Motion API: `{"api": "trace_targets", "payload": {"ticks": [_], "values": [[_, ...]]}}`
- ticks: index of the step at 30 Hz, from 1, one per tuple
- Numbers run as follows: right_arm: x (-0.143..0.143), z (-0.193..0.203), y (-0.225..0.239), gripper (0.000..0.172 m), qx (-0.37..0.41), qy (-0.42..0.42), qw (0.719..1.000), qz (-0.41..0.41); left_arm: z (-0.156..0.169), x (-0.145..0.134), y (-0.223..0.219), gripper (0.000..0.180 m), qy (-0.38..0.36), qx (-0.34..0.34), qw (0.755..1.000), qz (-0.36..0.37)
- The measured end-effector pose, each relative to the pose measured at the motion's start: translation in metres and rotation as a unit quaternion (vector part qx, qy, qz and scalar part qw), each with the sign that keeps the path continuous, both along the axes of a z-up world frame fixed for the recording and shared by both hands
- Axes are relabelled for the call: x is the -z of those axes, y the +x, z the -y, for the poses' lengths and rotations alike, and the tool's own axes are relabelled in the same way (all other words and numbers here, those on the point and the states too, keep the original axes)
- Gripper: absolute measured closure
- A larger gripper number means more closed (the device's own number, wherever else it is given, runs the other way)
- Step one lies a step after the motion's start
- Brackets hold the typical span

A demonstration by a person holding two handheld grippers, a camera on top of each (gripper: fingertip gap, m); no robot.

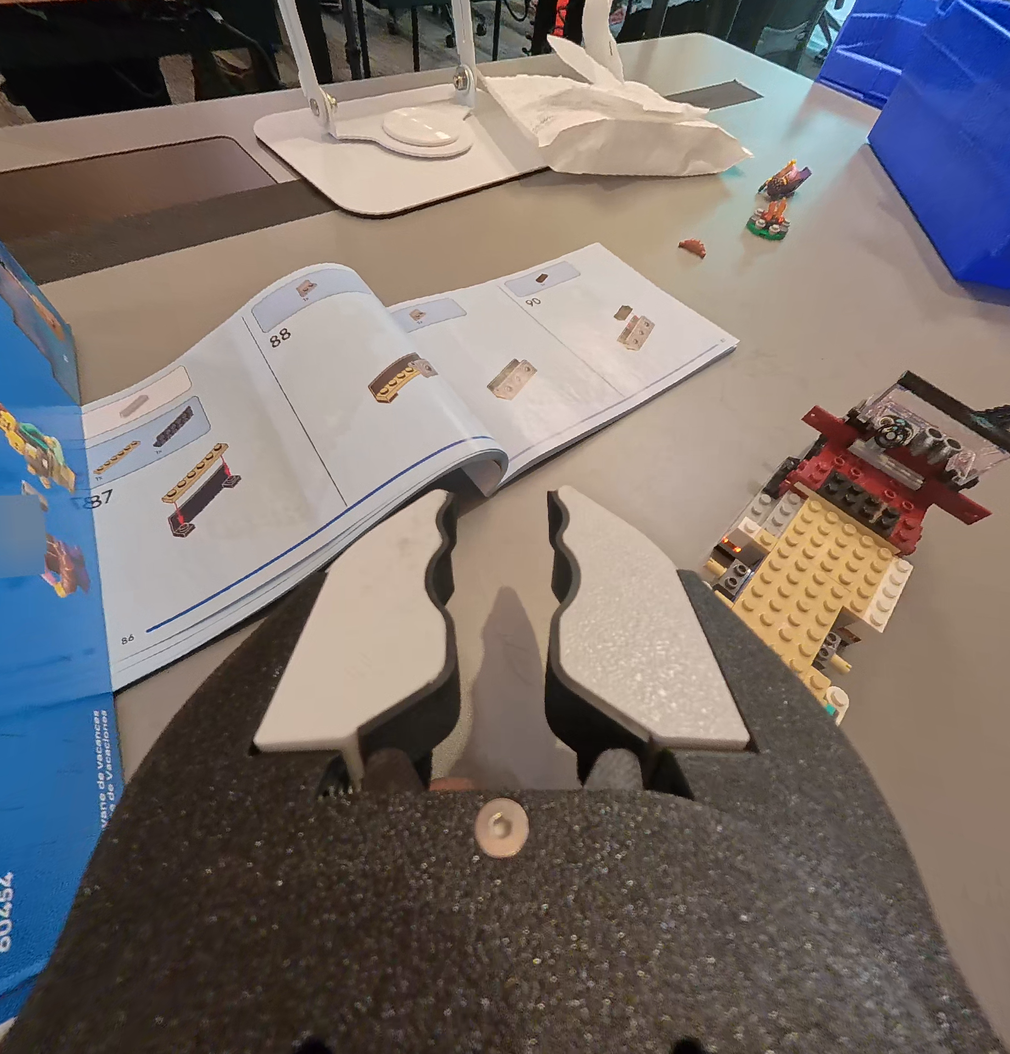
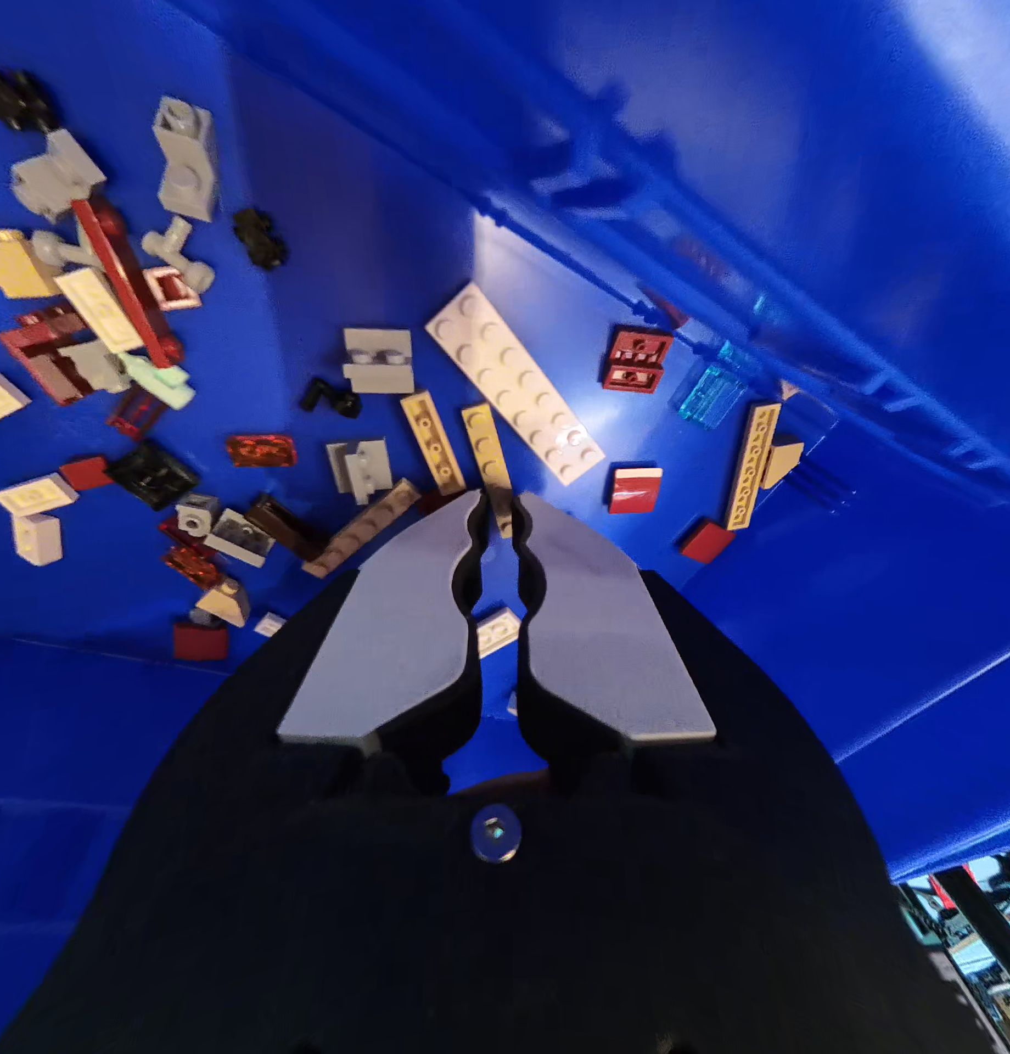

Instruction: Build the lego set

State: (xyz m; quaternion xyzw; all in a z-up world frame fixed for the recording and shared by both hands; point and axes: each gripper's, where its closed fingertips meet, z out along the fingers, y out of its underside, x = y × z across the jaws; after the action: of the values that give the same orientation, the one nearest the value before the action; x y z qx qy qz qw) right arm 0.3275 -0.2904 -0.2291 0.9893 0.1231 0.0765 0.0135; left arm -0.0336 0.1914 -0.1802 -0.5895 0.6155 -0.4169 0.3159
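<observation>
My right gripper pinches the near end of a narrow tan plate inside the blue bin, a white plate just right of it. My left gripper hangs open and bare over the table, instruction booklet ahead-left, brick model right.

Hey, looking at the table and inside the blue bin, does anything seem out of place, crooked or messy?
A few things. The instruction booklet does not lie flat: its left pages bulge into a hump. A crumpled white paper bag lies torn open on the lamp base. One small brown piece sits alone on the table.
</observation>
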Motion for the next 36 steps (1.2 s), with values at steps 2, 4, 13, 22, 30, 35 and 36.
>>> {"api": "trace_targets", "payload": {"ticks": [2, 4, 13, 22, 30, 35, 36], "values": [[-0.002, 0.000, -0.004, 0.165, 0.004, 0.005, 1.000, 0.006, 0.001, 0.000, -0.001, 0.150, 0.005, 0.001, 1.000, 0.000], [-0.006, -0.001, -0.008, 0.165, 0.009, 0.015, 1.000, 0.007, 0.002, 0.000, -0.001, 0.150, 0.009, 0.002, 1.000, -0.001], [-0.059, -0.018, -0.043, 0.165, 0.043, 0.105, 0.993, 0.033, 0.002, 0.000, -0.004, 0.150, 0.016, 0.002, 1.000, -0.001], [-0.095, -0.097, -0.208, 0.166, 0.031, 0.262, 0.965, -0.003, 0.005, 0.005, -0.004, 0.150, 0.031, 0.005, 0.999, -0.014], [-0.019, -0.156, -0.307, 0.166, 0.043, 0.261, 0.961, -0.084, 0.011, 0.006, -0.005, 0.150, 0.039, 0.013, 0.999, -0.018], [-0.001, -0.169, -0.314, 0.166, 0.046, 0.242, 0.967, -0.066, 0.012, 0.006, -0.005, 0.150, 0.037, 0.015, 0.999, -0.019], [0.001, -0.169, -0.314, 0.166, 0.042, 0.238, 0.969, -0.059, 0.013, 0.006, -0.006, 0.150, 0.038, 0.016, 0.999, -0.019]]}}
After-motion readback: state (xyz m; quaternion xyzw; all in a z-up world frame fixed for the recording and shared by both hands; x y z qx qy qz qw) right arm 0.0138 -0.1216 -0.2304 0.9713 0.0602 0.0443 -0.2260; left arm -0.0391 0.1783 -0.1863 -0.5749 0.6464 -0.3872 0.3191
